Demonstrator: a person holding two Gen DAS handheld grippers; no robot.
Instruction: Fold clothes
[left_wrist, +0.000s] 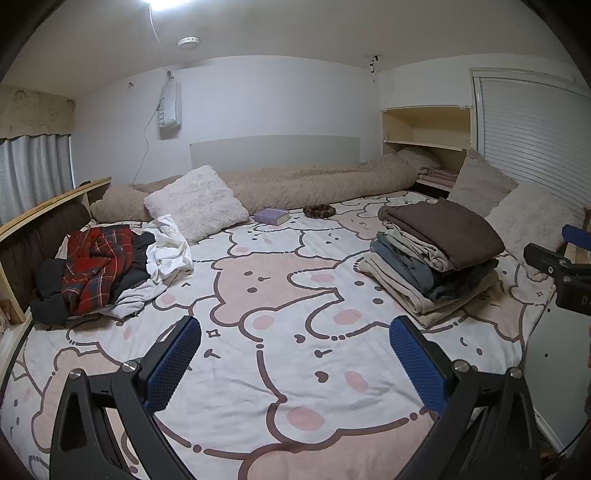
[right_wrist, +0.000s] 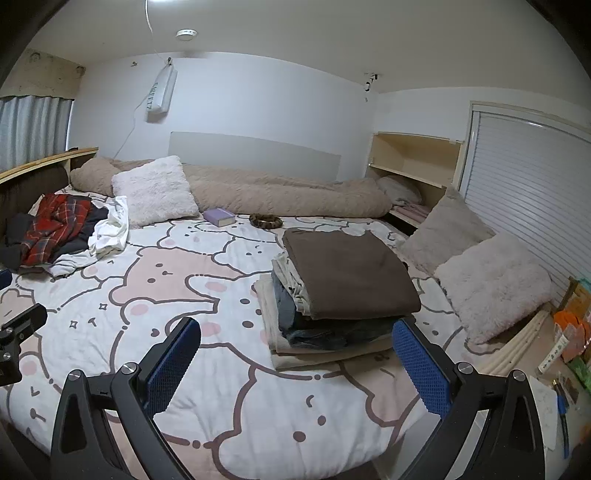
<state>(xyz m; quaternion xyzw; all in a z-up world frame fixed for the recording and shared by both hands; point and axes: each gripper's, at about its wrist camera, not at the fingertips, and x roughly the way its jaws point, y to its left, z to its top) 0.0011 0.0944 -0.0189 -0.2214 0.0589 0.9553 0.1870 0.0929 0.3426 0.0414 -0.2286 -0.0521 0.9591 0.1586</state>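
A heap of unfolded clothes (left_wrist: 103, 269) lies at the bed's left side: a red plaid garment, dark pieces and a white shirt (left_wrist: 168, 249). The same heap (right_wrist: 62, 232) shows far left in the right wrist view. A stack of folded clothes (left_wrist: 436, 258) topped by a brown piece sits on the right of the bed, and looms close ahead as the stack (right_wrist: 340, 291) in the right wrist view. My left gripper (left_wrist: 295, 362) hovers open over the bear-print bedsheet (left_wrist: 280, 387), empty. My right gripper (right_wrist: 295, 365) is open and empty, just short of the stack.
A fluffy white pillow (left_wrist: 195, 203), a purple book (left_wrist: 273, 216) and a brown scrunchie (left_wrist: 319, 211) lie near a rolled beige duvet (left_wrist: 314, 184). Two pillows (right_wrist: 491, 284) lean at the right by a shuttered door. Wooden shelves (right_wrist: 413, 166) stand at the back right.
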